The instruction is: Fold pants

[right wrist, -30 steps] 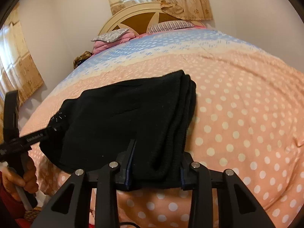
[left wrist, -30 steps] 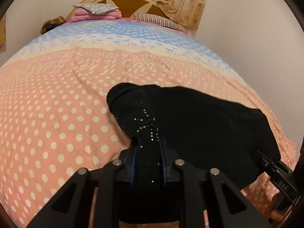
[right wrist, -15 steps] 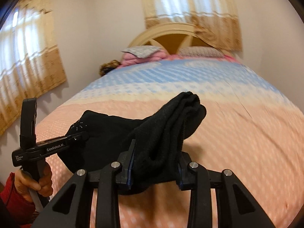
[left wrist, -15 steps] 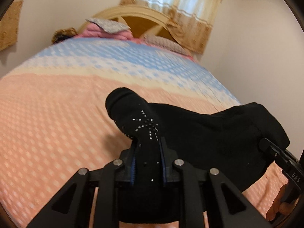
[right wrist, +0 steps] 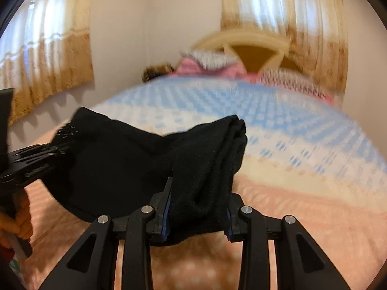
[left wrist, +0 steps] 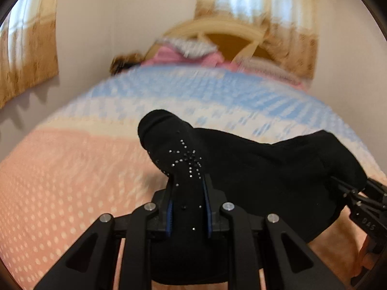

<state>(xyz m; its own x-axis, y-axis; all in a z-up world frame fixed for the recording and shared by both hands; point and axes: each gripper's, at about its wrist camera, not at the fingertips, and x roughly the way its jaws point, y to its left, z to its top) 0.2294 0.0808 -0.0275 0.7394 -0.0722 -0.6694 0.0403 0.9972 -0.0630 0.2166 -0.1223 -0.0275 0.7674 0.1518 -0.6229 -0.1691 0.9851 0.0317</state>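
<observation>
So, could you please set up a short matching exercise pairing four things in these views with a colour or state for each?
Things:
1. pants
2. left tool
3. headboard
4. bedspread

Colour or state:
a. cream with a brown inset
b. black with small sparkling studs
c. pink with pale dots near us, blue farther off
d. shut on a thin fold of cloth

Pairs: 1-b, 2-d, 3-a, 4-c

Home bedroom. Ahead of the fingers lay a bed (left wrist: 72, 193) with dotted pink-and-blue bedspread, arched cream headboard (right wrist: 254, 41), pillows (right wrist: 210, 60) stacked against it, and gold-trimmed curtains (right wrist: 285, 12) over windows behind and to the left.
</observation>
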